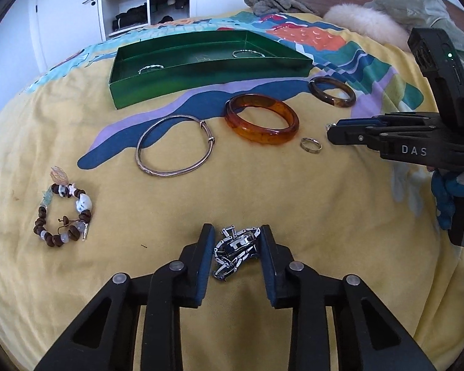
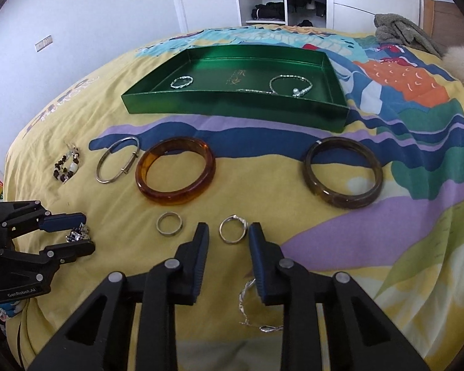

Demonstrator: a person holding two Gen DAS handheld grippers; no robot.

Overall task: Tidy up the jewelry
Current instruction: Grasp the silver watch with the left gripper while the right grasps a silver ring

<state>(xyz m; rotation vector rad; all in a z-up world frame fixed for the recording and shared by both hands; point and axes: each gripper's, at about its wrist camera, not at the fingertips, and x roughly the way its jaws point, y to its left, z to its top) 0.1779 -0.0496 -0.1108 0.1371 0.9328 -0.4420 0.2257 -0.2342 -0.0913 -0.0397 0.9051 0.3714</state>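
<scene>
On the bed, the left gripper [image 1: 235, 249] has its fingers set narrowly around a heap of steel chain bracelet [image 1: 235, 252], seemingly touching. The right gripper [image 2: 229, 235] brackets a thin ring [image 2: 232, 229], one pad touching, a gap on the other side.

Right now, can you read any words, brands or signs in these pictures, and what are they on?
"DAS": on the right gripper, cut off by the frame edge.
"GenRobot.AI": on the left gripper.
Gold writing on the green tray floor: too small to read.
Large characters printed on the bedspread: distorted, unreadable.
</scene>
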